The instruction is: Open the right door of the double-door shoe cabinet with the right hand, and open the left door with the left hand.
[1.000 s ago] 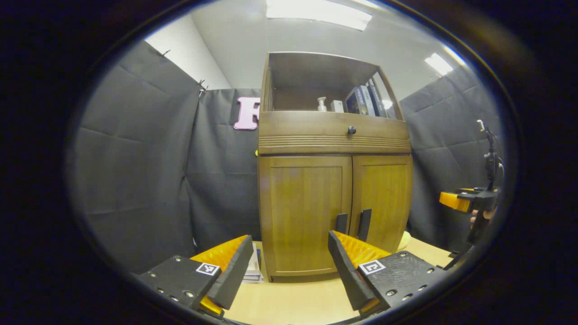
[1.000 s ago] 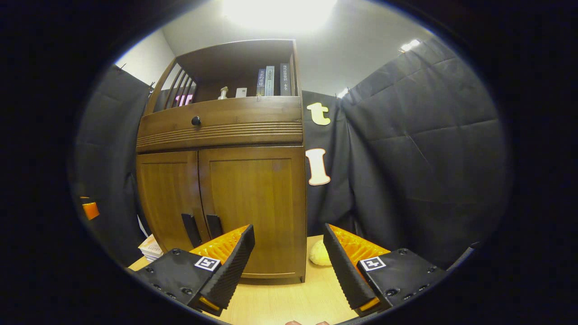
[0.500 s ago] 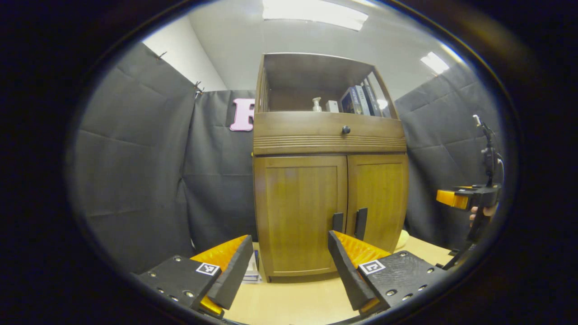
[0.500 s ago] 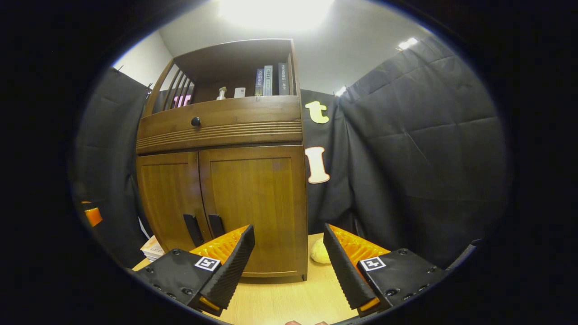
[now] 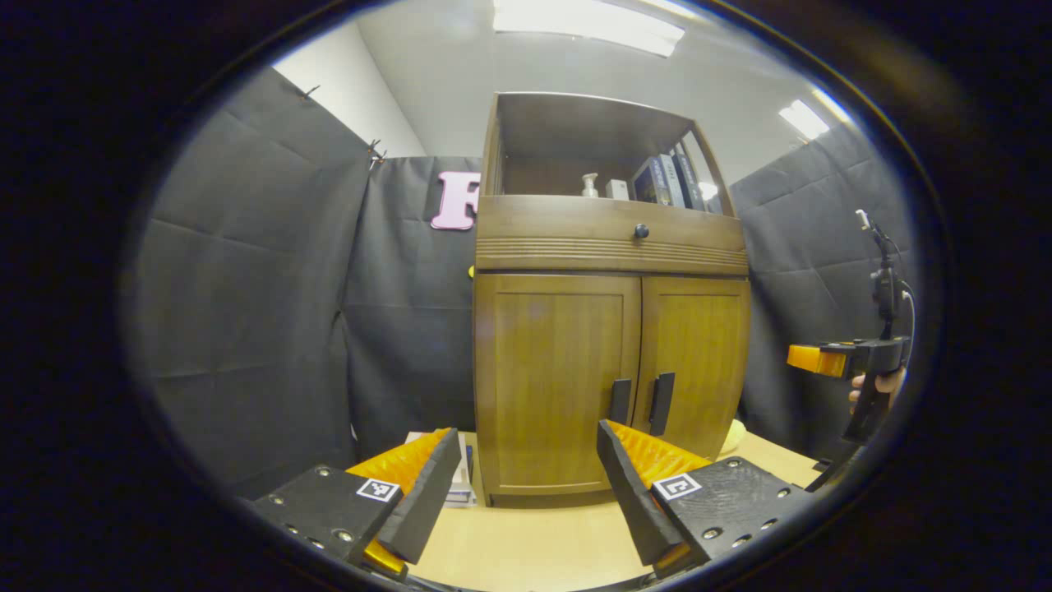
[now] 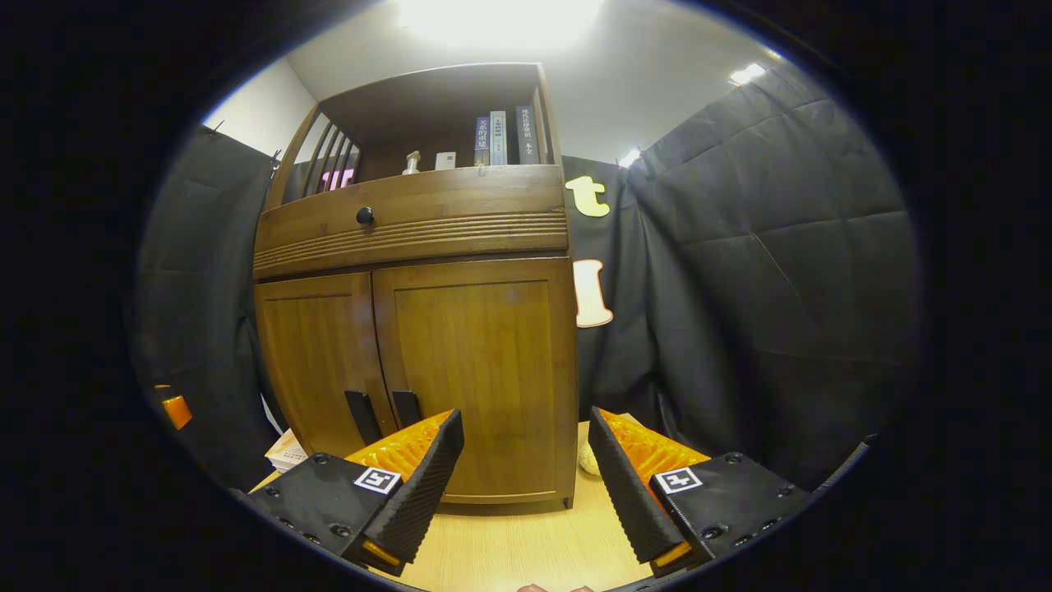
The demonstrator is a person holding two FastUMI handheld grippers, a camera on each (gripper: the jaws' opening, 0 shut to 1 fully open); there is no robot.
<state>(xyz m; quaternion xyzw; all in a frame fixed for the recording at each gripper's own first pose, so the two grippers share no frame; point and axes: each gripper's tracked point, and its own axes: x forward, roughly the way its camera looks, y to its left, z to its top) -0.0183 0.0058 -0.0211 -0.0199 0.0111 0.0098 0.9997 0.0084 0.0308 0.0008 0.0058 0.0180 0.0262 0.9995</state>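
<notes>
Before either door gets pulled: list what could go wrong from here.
1. The two door handles sit side by side at the centre seam, so the right gripper might catch the wrong one.
2. A hard pull could topple the books and the bottle on the open shelf.

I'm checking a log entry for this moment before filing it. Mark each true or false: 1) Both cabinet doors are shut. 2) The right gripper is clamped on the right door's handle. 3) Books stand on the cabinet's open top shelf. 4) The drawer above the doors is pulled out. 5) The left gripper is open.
1) True: the left door and the right door both sit flush in the shoe cabinet.
2) False: the right gripper is open, short of the right door handle.
3) True: books stand there.
4) False: the drawer is closed.
5) True: the left gripper holds nothing.
</notes>
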